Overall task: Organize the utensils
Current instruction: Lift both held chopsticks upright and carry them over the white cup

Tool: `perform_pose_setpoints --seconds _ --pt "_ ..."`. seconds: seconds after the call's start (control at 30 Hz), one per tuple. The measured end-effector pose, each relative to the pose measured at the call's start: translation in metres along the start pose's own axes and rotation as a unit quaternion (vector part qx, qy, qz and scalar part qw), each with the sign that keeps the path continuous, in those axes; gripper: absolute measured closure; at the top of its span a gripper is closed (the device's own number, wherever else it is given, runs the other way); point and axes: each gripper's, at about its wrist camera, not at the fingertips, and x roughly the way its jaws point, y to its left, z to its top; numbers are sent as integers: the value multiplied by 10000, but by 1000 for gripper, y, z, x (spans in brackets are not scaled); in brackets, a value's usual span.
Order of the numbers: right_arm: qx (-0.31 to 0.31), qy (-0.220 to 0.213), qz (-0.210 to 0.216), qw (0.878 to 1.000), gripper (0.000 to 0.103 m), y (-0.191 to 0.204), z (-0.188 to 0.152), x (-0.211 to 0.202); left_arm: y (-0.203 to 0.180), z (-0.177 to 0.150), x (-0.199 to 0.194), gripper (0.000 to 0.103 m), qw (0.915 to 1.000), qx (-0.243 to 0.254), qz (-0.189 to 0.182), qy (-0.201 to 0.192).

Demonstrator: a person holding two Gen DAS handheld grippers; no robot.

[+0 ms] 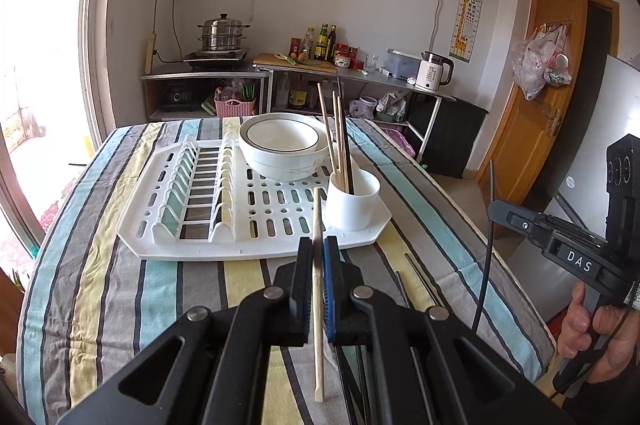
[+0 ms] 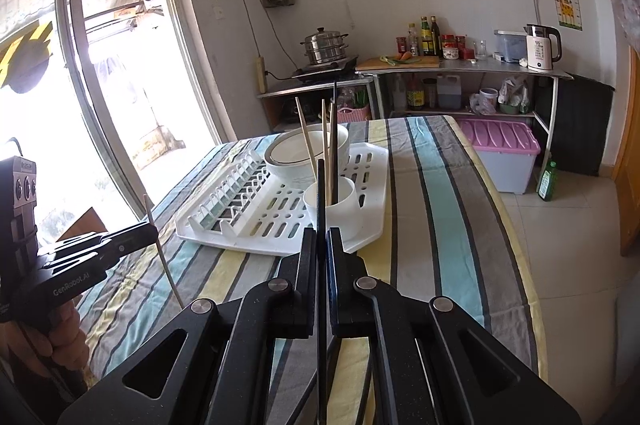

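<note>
Left claw (image 1: pixel 319 253) is clamped tight on a wooden chopstick (image 1: pixel 318 301), stick near upright, hanging above the striped tabletop (image 1: pixel 100 285) just in front of the white drying rack (image 1: pixel 280 209). Right claw (image 2: pixel 321 245) is pinched closed on a black chopstick (image 2: pixel 321 201), also upright. White cup (image 1: pixel 352 203) on the rack's near corner holds more chopsticks, just beyond both claws; bowl (image 1: pixel 284 149) behind it.

**Left wrist: chopstick clamped, cup ahead**

Left gripper (image 1: pixel 319 245) pinches a pale chopstick (image 1: pixel 317 289) upright. White cup (image 1: pixel 352 203) on drying tray (image 1: pixel 160 225) holds several chopsticks. Right gripper (image 1: pixel 496 211) grips a dark stick (image 1: pixel 484 273), possibly a chopstick.
</note>
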Motion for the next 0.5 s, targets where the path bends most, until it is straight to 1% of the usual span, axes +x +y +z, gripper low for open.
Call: perform_pose_setpoints --seconds 0.17,0.5 --pt "-85 -132 -17 9999 99 3 1 -9 -4 0 -8 98 10000 56 3 -68" --pt "-182 -229 -47 9996 99 4 -1 -19 -6 3 -13 98 9999 106 -6 -103"
